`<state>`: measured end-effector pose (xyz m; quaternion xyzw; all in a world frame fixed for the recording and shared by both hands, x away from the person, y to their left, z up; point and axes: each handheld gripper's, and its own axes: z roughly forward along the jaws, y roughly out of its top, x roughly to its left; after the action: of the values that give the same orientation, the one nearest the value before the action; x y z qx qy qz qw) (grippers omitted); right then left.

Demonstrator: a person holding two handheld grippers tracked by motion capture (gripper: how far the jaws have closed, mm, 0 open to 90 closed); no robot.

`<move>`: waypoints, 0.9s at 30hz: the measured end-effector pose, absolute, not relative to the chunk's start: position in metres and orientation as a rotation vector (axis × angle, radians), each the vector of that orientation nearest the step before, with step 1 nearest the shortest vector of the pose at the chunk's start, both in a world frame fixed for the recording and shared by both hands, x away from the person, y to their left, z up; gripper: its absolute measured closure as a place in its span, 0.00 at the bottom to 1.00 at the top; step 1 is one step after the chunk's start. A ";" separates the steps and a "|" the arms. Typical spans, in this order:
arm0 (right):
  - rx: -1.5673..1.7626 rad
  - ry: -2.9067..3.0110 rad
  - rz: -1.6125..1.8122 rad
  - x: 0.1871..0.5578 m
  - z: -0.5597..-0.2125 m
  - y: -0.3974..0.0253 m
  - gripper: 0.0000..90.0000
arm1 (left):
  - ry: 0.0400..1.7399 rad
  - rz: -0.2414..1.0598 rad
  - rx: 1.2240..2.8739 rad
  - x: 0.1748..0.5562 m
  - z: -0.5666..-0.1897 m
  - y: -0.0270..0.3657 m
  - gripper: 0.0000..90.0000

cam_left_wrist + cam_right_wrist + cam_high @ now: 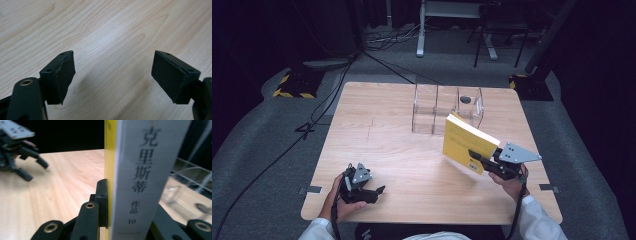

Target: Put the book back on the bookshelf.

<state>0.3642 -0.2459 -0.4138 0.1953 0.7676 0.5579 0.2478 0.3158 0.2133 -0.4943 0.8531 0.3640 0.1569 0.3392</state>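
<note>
A yellow book (467, 141) is held above the table's right half, tilted, with my right gripper (479, 159) shut on its lower corner. In the right gripper view the book's white spine (147, 170) with dark printed characters stands upright between the jaws, and a yellow cover edge (109, 157) presses on the left pad (103, 202). My left gripper (377, 192) rests near the front left edge of the wooden table (392, 150), held by a hand. Its pads (61, 77) stand wide apart over bare wood, open with nothing between them.
A clear plastic rack with upright dividers (446, 107) stands at the back centre of the table, just behind the book; it also shows as a clear rack (190, 182) in the right gripper view. Cables and stand legs lie on the grey floor beyond.
</note>
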 end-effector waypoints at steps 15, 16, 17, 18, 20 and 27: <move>0.671 1.924 1.447 0.376 -0.395 -0.268 0.84 | 0.969 0.367 2.212 0.319 -0.504 0.210 0.18; 0.677 1.919 1.446 0.377 -0.394 -0.269 0.84 | 0.971 0.369 2.207 0.319 -0.505 0.210 0.18; 0.684 1.914 1.449 0.378 -0.392 -0.269 0.84 | 0.972 0.370 2.207 0.319 -0.505 0.210 0.18; 0.691 1.906 1.446 0.380 -0.390 -0.269 0.84 | 0.973 0.374 2.207 0.319 -0.505 0.209 0.18; 0.705 1.895 1.439 0.382 -0.388 -0.268 0.84 | 0.977 0.369 2.203 0.320 -0.505 0.208 0.18; 0.780 1.866 1.404 0.403 -0.384 -0.259 0.84 | 0.983 0.388 2.202 0.320 -0.505 0.206 0.18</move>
<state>0.4033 -0.2589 -0.3835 0.2988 0.7145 0.5377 0.3334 0.3200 0.2062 -0.5048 0.8471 0.3780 0.1492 0.3426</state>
